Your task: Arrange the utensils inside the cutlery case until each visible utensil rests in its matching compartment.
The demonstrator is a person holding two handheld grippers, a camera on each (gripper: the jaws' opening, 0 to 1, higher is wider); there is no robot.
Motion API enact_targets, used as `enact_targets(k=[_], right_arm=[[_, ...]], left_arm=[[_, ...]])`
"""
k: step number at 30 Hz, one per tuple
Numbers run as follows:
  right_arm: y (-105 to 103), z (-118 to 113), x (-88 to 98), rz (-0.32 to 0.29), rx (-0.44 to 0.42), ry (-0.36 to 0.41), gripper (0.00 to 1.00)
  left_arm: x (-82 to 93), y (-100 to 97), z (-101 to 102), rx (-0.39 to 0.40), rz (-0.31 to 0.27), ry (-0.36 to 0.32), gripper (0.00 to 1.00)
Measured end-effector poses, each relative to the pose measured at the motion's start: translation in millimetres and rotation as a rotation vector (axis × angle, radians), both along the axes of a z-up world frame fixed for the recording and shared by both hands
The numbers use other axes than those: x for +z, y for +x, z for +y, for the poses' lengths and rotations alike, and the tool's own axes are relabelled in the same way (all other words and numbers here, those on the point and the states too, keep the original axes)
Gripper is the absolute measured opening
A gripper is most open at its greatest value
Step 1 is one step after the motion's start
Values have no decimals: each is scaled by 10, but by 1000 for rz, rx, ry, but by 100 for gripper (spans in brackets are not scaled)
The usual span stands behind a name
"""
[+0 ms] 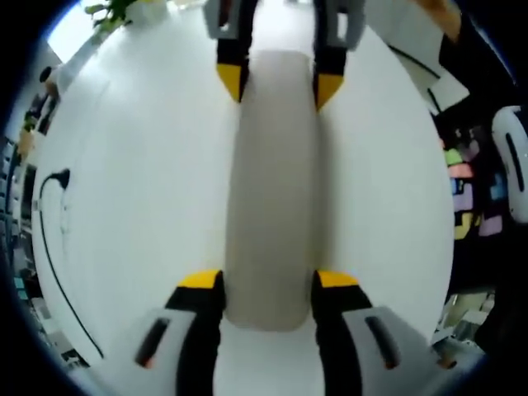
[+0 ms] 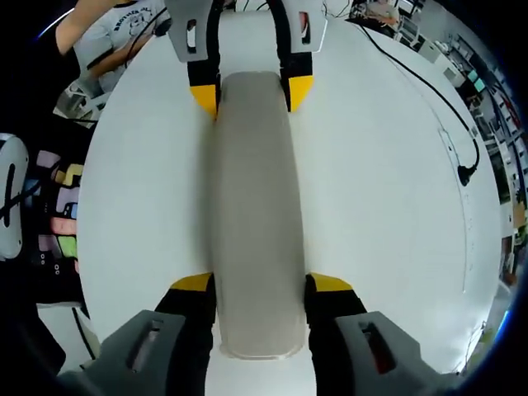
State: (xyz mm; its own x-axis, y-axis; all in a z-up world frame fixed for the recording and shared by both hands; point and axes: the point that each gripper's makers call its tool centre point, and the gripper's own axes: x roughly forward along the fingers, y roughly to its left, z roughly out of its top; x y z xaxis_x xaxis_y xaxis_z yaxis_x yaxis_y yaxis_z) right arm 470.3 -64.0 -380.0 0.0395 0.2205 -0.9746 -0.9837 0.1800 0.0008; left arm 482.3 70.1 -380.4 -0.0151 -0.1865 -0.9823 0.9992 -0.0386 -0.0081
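Observation:
A long beige cutlery case (image 1: 272,190) with rounded ends lies closed on the white table (image 1: 140,181); no utensils can be seen. My left gripper (image 1: 268,280) has its yellow-tipped jaws pressed against both sides of the case's near end. The right gripper (image 1: 280,82) comes in from the top and clamps the far end the same way. From the right gripper view the case (image 2: 256,206) runs away from my right gripper (image 2: 260,283), which holds its near end, to the left gripper (image 2: 252,91) on the far end.
A black cable (image 1: 49,239) curves along the table's left side, and the same cable (image 2: 445,99) shows at the right in the right gripper view. A person (image 2: 107,33) stands beyond the table edge. Coloured items (image 1: 466,198) sit off the table.

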Motion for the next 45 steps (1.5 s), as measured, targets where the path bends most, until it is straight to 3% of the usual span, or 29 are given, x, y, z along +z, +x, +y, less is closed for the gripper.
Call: enact_targets(k=[10,12,13,14,15,16,17,18,20,24,29,30,32,33,34,38,40,41,42,45], right_arm=[[-25,25,-12,-2,-31,19,49],[-13,14,-9,-16,-40,-2,54],[13,1,-3,-29,-49,-8,62],[8,-80,-15,-26,-11,-68,72],[31,-72,-28,-44,-27,-62,81],[94,-56,18,-96,-66,-33,83],[54,-25,49,-96,-70,-2,86],[-20,-26,117,-96,-61,21,92],[-36,-34,241,-166,-45,55,100],[-60,-81,320,-186,-89,96,100],[-90,-132,342,-206,-117,137,100],[-100,-133,354,-211,-122,153,100],[-125,-83,414,-228,-170,231,100],[-148,-4,475,-221,-242,328,100],[-149,19,508,-224,-297,378,100],[-143,-98,554,-310,-389,445,99],[-106,-186,604,-360,-433,472,99],[-125,-167,630,-357,-434,516,100],[-143,-159,636,-361,-445,540,100],[-217,-137,646,-370,-470,595,99]], left_arm=[[-1,-1,1,0,1,-6,49],[2,-103,-8,13,51,-15,62],[7,-142,-26,35,76,-25,71],[0,-98,-30,39,50,-29,88],[-2,41,-46,10,-42,-42,99],[30,116,-48,-22,-99,-46,98],[82,93,-44,11,-117,-72,100],[129,50,-18,6,-101,-65,100],[244,0,4,28,-98,-86,100],[403,-29,27,44,-136,-118,100],[380,-141,-9,46,-125,-168,100],[376,-98,-49,77,-147,-204,100],[378,-20,-91,152,-200,-260,100],[365,-11,-104,179,-216,-292,100],[361,-9,-105,213,-225,-315,100],[368,-25,-90,294,-239,-422,100],[393,9,-36,325,-286,-449,99],[469,89,15,355,-376,-486,99],[515,120,30,338,-417,-506,100],[650,164,159,383,-514,-568,100]])
